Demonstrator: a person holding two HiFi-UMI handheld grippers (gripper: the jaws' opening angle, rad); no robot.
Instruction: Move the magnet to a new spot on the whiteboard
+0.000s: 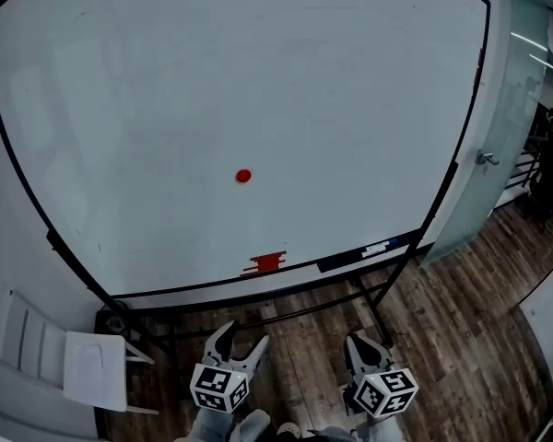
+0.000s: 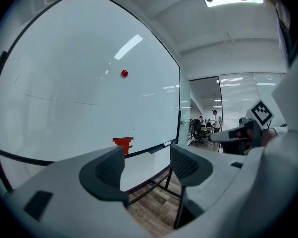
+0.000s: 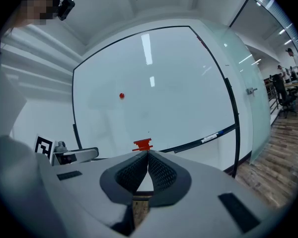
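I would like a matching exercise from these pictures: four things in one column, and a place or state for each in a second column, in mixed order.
Column one:
1. magnet
2. marker
3. left hand-held gripper
4. right hand-held gripper

Column two:
A. jaws together
B. stuck on the face of the whiteboard
C. jaws apart, nothing between
D. lying on the tray at the board's bottom edge

Pairs: 1-B; 2-D; 3-C; 4-A
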